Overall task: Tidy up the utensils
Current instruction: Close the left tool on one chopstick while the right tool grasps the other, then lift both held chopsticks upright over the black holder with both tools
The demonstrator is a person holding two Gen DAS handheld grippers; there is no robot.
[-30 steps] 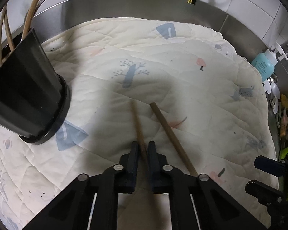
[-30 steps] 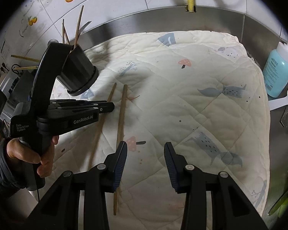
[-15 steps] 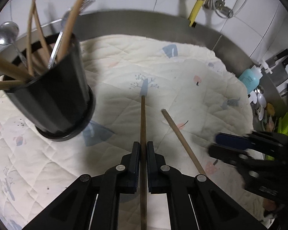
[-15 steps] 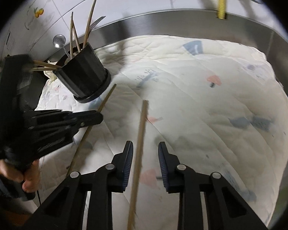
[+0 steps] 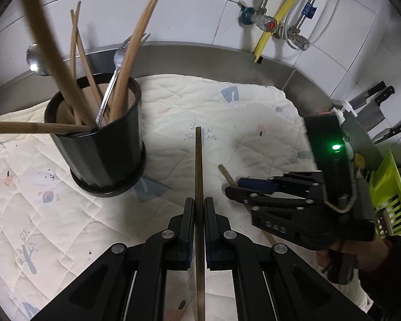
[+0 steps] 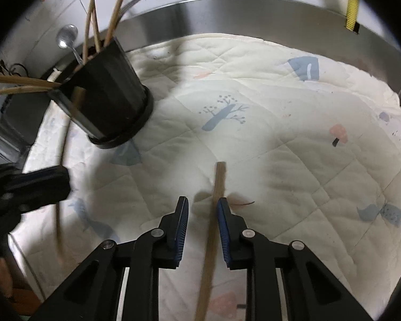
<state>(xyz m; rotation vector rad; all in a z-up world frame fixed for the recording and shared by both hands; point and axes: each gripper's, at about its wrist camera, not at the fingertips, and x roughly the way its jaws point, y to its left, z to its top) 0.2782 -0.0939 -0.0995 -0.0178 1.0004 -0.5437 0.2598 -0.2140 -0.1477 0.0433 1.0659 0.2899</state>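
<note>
My left gripper (image 5: 199, 203) is shut on a dark chopstick (image 5: 198, 160), held off the mat with its tip pointing away, just right of the black utensil holder (image 5: 101, 147). The holder has chopsticks, a spoon and a fork standing in it. A lighter chopstick (image 6: 219, 182) lies on the quilted mat (image 6: 294, 133) between the jaws of my right gripper (image 6: 201, 208). Those jaws are closing; the stick lies against the right pad and clear of the left one. In the left wrist view, the right gripper (image 5: 234, 186) sits low over that chopstick (image 5: 224, 171). The left gripper (image 6: 40, 184) shows blurred at the left edge.
A steel rim (image 5: 200, 50) and tiled wall back the mat. A loose spoon (image 5: 34, 58) leans behind the holder. Knives (image 5: 374, 107) and a green rack (image 5: 387, 187) stand at the right. Pipes and a valve (image 5: 264, 24) hang on the wall.
My left gripper has risen with the dark chopstick, nearer the holder's mouth. The right gripper slid left over the light chopstick and its jaws narrowed around it.
</note>
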